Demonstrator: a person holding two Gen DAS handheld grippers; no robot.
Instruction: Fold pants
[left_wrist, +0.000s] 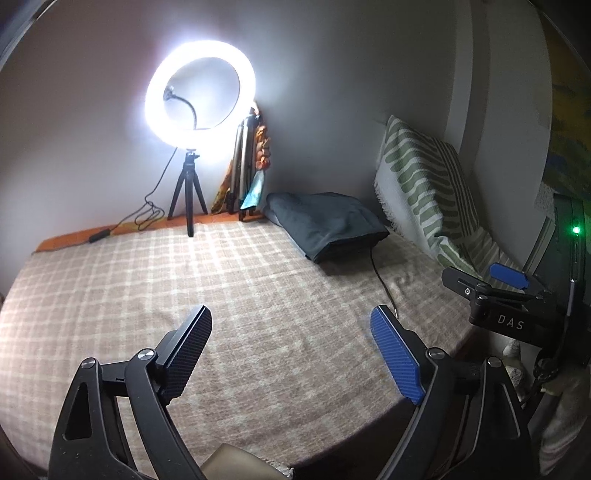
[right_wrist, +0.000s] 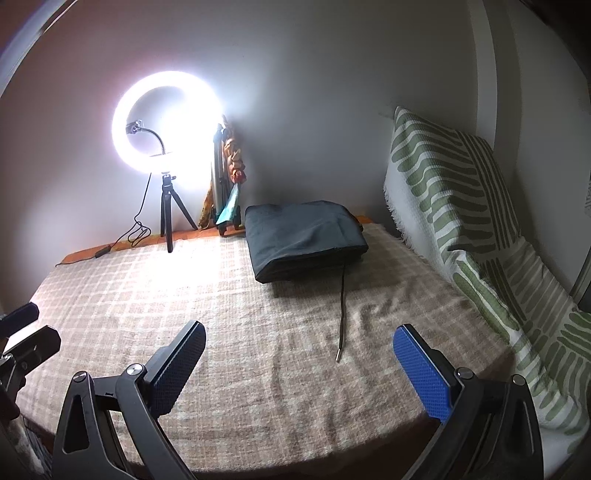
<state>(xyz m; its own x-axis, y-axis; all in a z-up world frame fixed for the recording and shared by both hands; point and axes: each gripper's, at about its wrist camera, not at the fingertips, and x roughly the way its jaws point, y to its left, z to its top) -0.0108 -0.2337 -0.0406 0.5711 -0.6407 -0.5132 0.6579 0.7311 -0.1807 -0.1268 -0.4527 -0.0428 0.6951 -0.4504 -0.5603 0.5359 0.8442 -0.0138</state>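
Right wrist view: your right gripper (right_wrist: 299, 363) gapes wide, empty, over the blanket (right_wrist: 240, 332). Pants (right_wrist: 303, 238) lie folded at the blanket's far edge, drawstring (right_wrist: 342, 314) trailing toward you. Left gripper (left_wrist: 291, 354): likewise wide, empty.

Room is dim. One ring light (left_wrist: 199, 90) by the back wall (left_wrist: 332, 74) glows super bright & washes out white w/ glare around it. The folded pants (right_wrist: 303, 236) drop a dark shadow on the blanket (right_wrist: 258, 332). Pic edges bend round & go dark, corners blurry.
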